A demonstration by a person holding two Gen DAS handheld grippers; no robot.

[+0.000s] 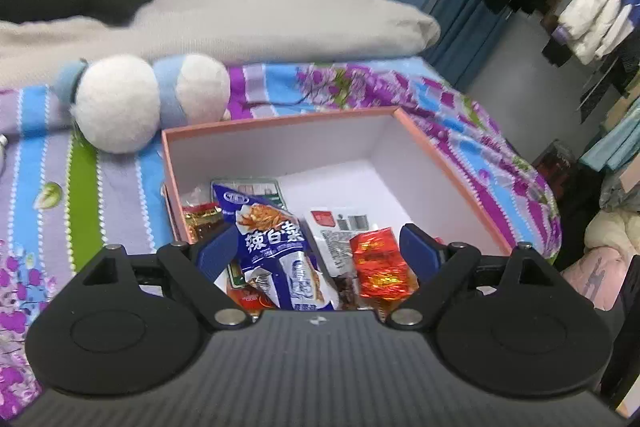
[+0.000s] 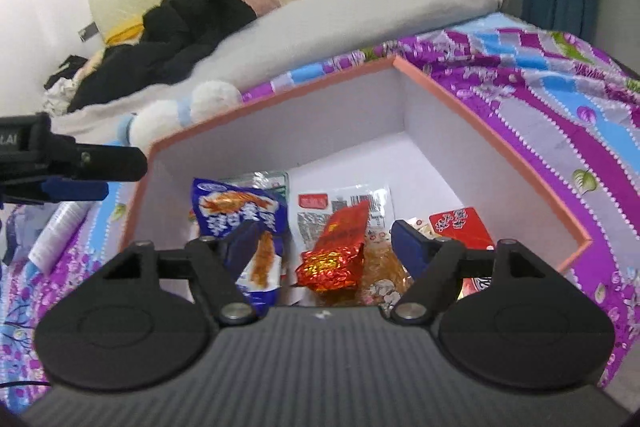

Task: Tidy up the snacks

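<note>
Snack packets lie gathered in the near half of an open cardboard box (image 1: 440, 163) with a salmon-pink rim and white inner walls, which sits on a flowered purple and blue bedsheet (image 1: 52, 195). The far half of the box floor is bare, so there seems to be room for more.

Both grippers hover over the near edge of the box and look down into it. In the left wrist view, the left gripper (image 1: 316, 247) has its blue fingers spread wide, with nothing between them. In the right wrist view, the right gripper (image 2: 324, 243) is likewise spread and grasps nothing. The left gripper also shows at the left edge of that view, outside the box wall.

A blue and white spicy cabbage packet (image 1: 276, 247) lies with its long axis running from the near edge toward the far wall, its top end pointing away and a little left. It rests propped on other packets, not flat. Beside it to the right lies a crinkled red foil packet (image 1: 380, 263), long axis also near to far, leaning slightly. Behind that sits a white packet with a red label and barcode (image 1: 340, 227), lying flat. A red and white packet (image 2: 460, 227) lies against the right side of the box.

A white and blue plush toy (image 1: 140, 99) rests on the sheet just beyond the box's left corner. A grey duvet (image 1: 260, 23) is heaped behind.
</note>
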